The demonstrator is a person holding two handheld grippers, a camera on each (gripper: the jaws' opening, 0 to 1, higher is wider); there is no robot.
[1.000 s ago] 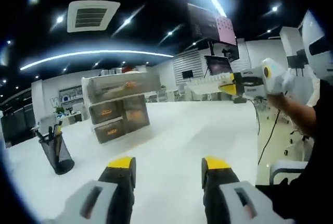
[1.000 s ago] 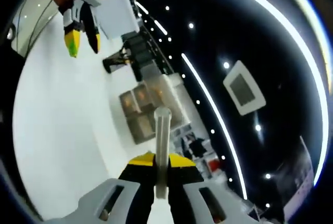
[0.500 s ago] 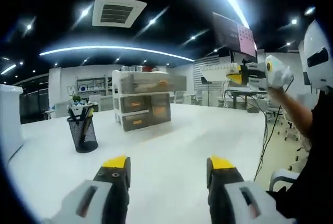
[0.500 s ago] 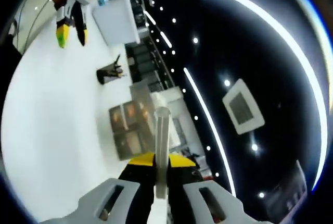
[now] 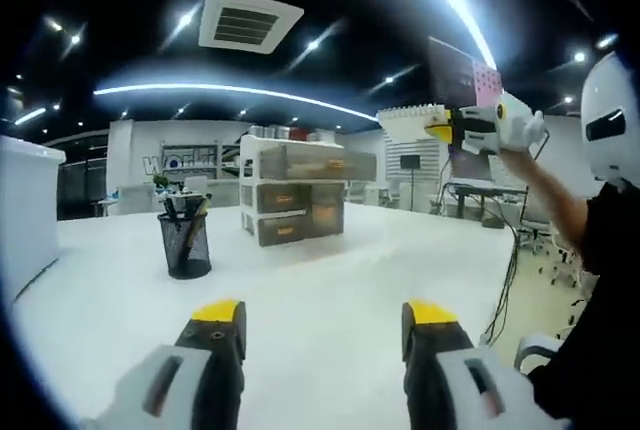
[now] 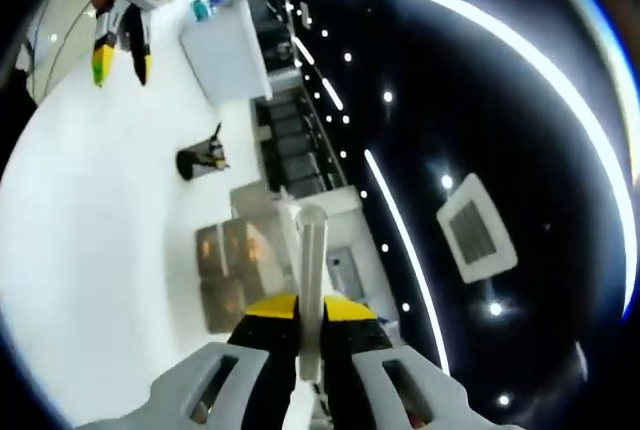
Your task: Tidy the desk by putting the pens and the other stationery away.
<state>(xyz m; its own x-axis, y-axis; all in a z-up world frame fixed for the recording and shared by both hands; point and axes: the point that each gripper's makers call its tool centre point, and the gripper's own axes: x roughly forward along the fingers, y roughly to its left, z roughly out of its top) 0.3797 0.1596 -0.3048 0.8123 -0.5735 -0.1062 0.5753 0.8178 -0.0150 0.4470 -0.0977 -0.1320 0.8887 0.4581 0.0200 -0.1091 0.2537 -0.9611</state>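
Left gripper: low over the desk, jaws apart, nothing between them. Also seen in the right gripper view, held high and far off, jaws spread, empty.

Right gripper: jaws closed tight on a ruler, a pale strip gripped at its near end and pointing straight out ahead. In the left gripper view the same ruler appears as a white toothed-edged strip held in the air, well above the desk, beyond the person's arm.

Drawers: a small translucent stack near the far side of the desk, the top one apparently pulled forward; contents too blurred to make out. Seen rolled sideways in the right gripper view, past the ruler's tip.

Pen cup: black mesh, upright, beside the drawers and apart from them, several pens standing in it.

Desk surface otherwise bare as far as visible; no loose pens or stationery found lying on it.

Progress, as a judgement: near the end. Pens appear already in the cup; ruler lifted but not yet stowed. Remaining: bring the ruler to the drawers or the cup, release, and shut the top drawer if open.
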